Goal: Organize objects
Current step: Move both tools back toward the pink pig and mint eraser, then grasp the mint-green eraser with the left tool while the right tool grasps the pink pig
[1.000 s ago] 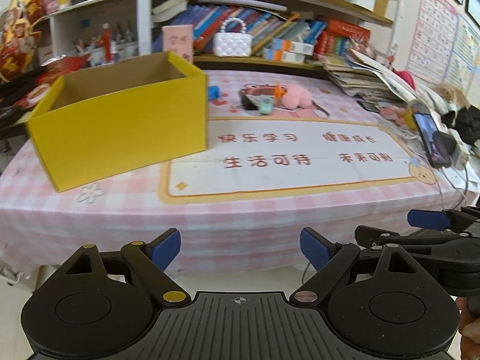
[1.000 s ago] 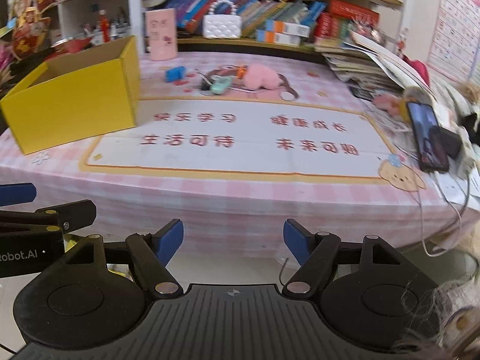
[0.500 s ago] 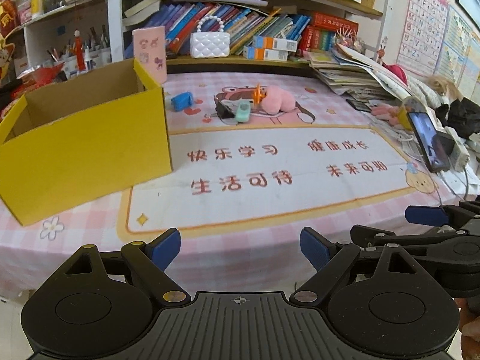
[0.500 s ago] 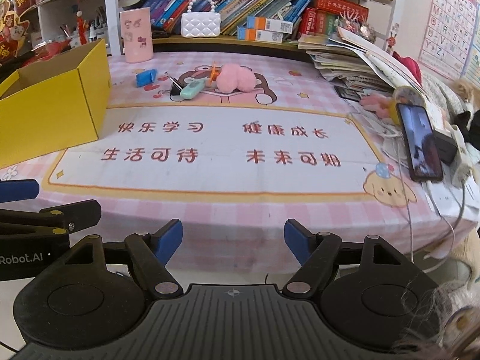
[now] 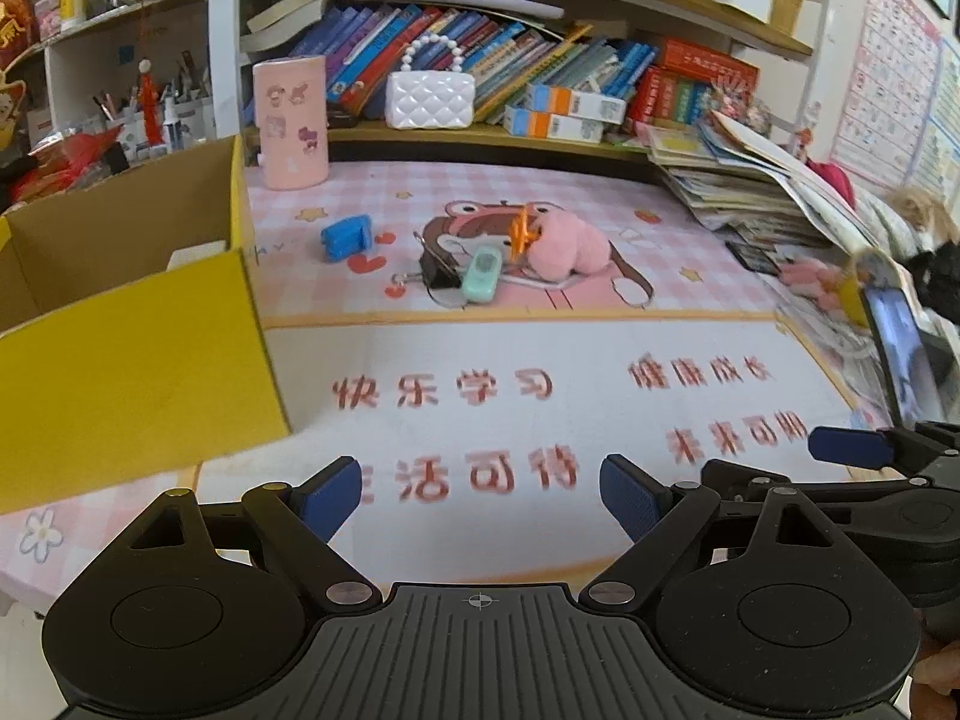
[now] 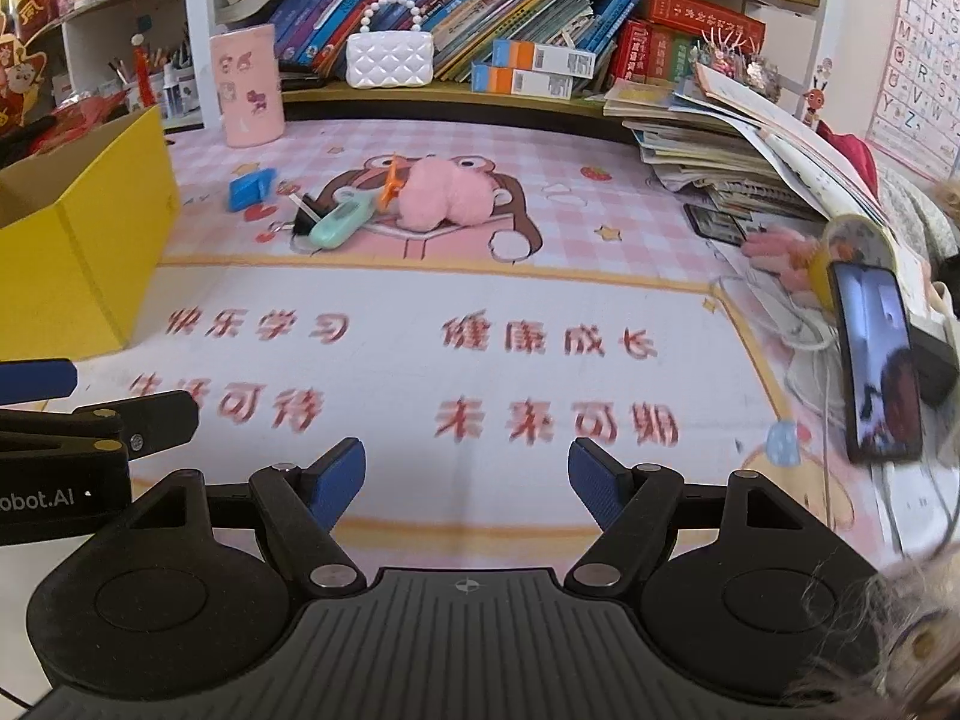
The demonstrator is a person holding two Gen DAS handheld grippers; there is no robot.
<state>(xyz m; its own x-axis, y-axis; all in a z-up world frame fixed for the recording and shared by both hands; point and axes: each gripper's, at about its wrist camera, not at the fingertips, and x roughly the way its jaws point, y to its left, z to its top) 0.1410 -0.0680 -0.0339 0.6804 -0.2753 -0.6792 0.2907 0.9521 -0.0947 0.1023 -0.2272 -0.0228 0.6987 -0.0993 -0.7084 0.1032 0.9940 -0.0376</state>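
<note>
Both the left tool (image 5: pixel 480 495) and the right tool (image 6: pixel 467 480) are held apart and empty. The small items, a mint-green plastic gadget (image 6: pixel 339 221) among them, lie clustered mid-worktop, right of the yellow cardboard box (image 5: pixel 129 354). Neighbours could be snagged or scattered if one is gripped carelessly.

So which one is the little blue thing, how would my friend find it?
Start at the big yellow box on the left of the pink table mat. Just past its far corner, in front of the tall pink cup, lies the small blue block. It sits alone, apart from the pile with the fluffy pink toy, and nothing else there is bright blue.
</note>
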